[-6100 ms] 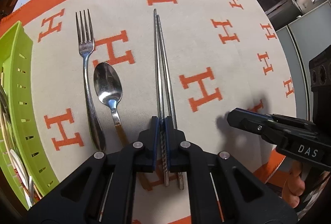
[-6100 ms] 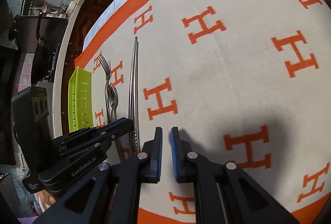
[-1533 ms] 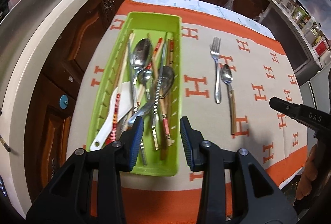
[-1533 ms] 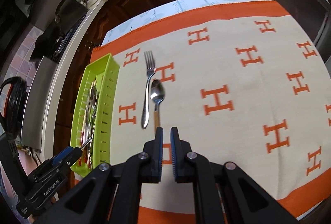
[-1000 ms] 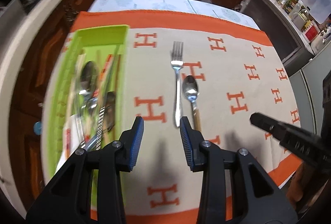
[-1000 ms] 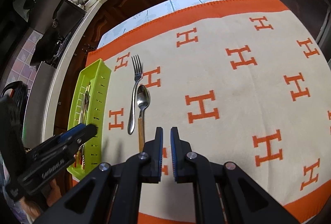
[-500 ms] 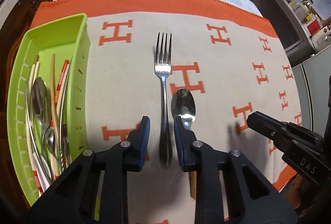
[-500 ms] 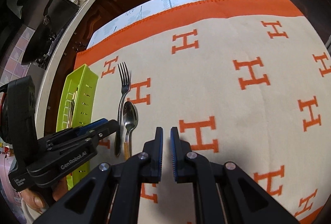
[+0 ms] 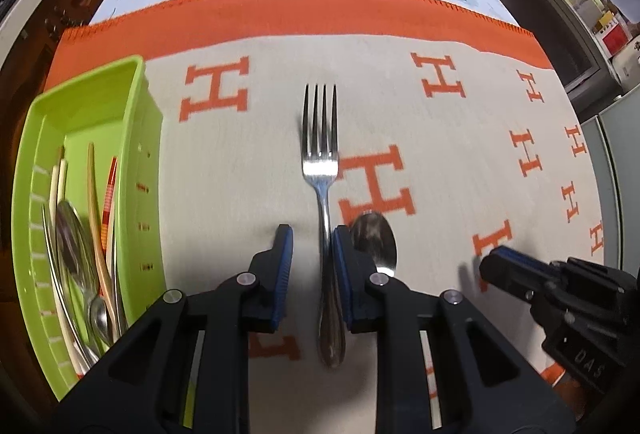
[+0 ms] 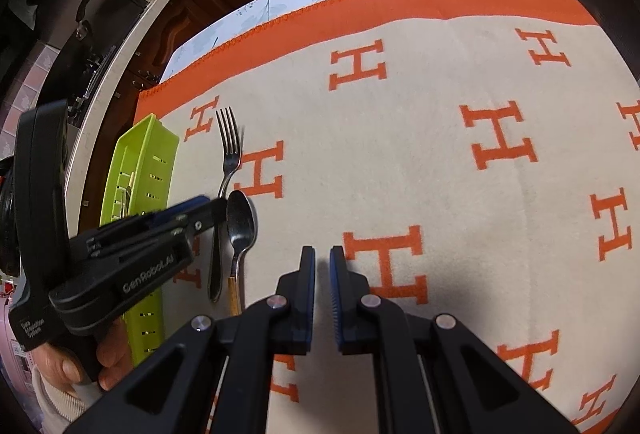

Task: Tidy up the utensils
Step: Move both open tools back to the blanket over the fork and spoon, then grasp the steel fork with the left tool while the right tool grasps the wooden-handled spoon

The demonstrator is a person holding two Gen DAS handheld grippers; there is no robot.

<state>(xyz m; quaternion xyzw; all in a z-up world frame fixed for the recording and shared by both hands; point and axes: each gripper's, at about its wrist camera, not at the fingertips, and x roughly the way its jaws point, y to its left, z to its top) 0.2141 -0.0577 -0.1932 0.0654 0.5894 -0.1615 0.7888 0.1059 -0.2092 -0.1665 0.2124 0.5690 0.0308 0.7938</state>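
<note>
Left edge: green tray (image 9: 148,137) on the cloth (image 9: 240,161), already holding spoons and chopsticks lengthwise. Just right of it, on bare cloth, the fork (image 9: 320,169) lies flat, tines away from me, handle toward me. Spoon (image 9: 374,242) touches or nearly touches the fork's right side, bowl level with the fork's neck.

My left claw (image 9: 310,234) is part-open, straddling the fork's neck — right pad against the metal or almost, left pad with a clear gap. Not gripped yet.

Handling, my estimate: steel fork, rigid, modest weight, polished and slippery, sitting low on soft fabric. Best hold is across the thin neck or upper handle, pads pressed down into the cloth so they get under the edges; a hold there leaves the handle end heavy, so expect it to droop. Risk — the right pad dragging the spoon along.

Far right: my right claw (image 10: 322,262) hangs over bare cloth, pads nearly together, holding nothing
</note>
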